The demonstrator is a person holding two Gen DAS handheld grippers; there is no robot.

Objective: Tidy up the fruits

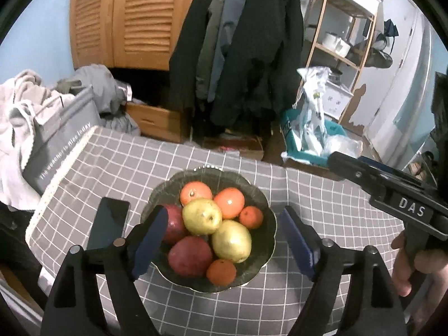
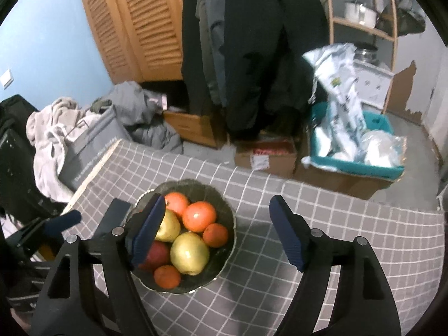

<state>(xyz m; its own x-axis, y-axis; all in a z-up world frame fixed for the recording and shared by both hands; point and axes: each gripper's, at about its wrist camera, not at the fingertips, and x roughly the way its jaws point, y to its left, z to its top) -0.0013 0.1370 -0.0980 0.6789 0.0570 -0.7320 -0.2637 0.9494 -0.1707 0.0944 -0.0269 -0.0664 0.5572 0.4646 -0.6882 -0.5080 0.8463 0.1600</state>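
The fruit all sits in 1 dark scalloped bowl (image 1: 259,196) on the table, which is covered by a grey cloth (image 1: 168,162) with a white grid. Counting from the left wrist view, the bowl holds 8 pieces: 2 large oranges (image 1: 229,203) side by side at the far rim, 2 small oranges, 1 of them (image 1: 251,217) at the right edge and the other (image 1: 221,272) at the near rim, 2 yellow-green apples (image 1: 201,216) touching each other in the middle, and 2 dark red apples (image 1: 190,256) on the left side. The pieces are packed together, each touching its neighbours.

The left gripper (image 1: 222,240) hangs above the bowl with its 2 blue-padded fingers spread wide to either side of the fruit, gripping nothing. The right gripper (image 2: 215,235) is likewise released, its 2 pads well apart and empty; its left pad hides part of the bowl in its own view, while its right pad is over bare cloth. From the left wrist view a hand (image 1: 414,263) is seen holding the right gripper's handle at the right edge.

1 dark phone (image 1: 109,224) lies flat on the cloth just beside the bowl's left side. Past the table's far edge stand 1 grey laundry bin (image 1: 56,145) heaped with clothes and 1 teal crate (image 2: 352,156) of plastic bags.
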